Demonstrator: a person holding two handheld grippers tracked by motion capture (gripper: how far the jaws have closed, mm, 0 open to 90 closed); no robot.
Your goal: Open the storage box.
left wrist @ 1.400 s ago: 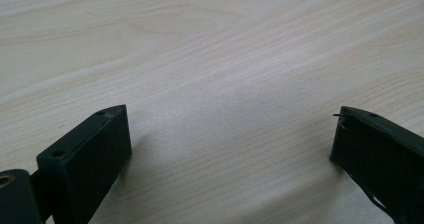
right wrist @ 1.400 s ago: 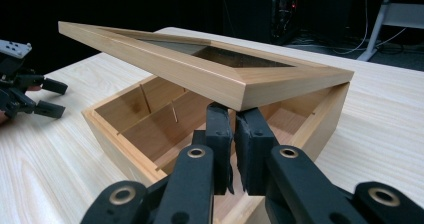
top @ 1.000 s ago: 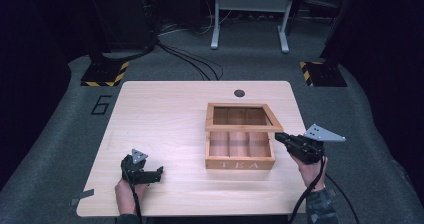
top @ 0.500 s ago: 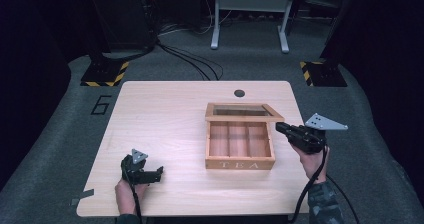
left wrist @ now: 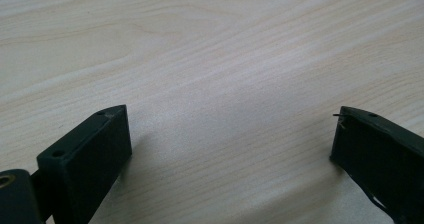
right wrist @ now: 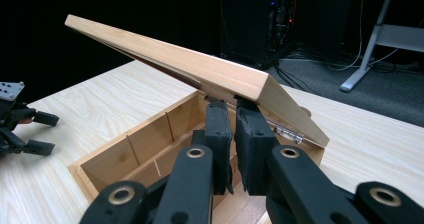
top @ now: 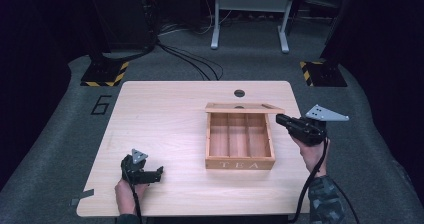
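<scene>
Up goes the lid (top: pixel 244 107) of the tea box (top: pixel 240 163): a second ago it lay lower over the box, and now it stands tilted well up on its rear hinge, with the right gripper (top: pixel 280 119) higher beside the box's right wall. Seen from the right gripper view, its fingers (right wrist: pixel 218 129) are closed together with nothing between them, their tips pressed up under the lid's front edge (right wrist: pixel 210 79), propping it open.

Nothing crowds the work. On the counter (top: pixel 165 114) a dark round hole (top: pixel 239 92) sits behind the box, well apart from it. Off the counter, a white metal frame (top: pixel 250 4) and black cables (top: pixel 190 64) lie on the grey floor, and yellow-black striped feet (top: pixel 105 74) stand at both far corners.

Inside, the box shows three long compartments (top: pixel 239 141) split by thin wooden dividers, all bare wood. "TEA" is lettered on its front wall.

Over at the near left corner, the left gripper (top: pixel 159 173) rests low on the counter, unmoved, its fingers (left wrist: pixel 85 154) spread wide over bare wood, holding nothing.
</scene>
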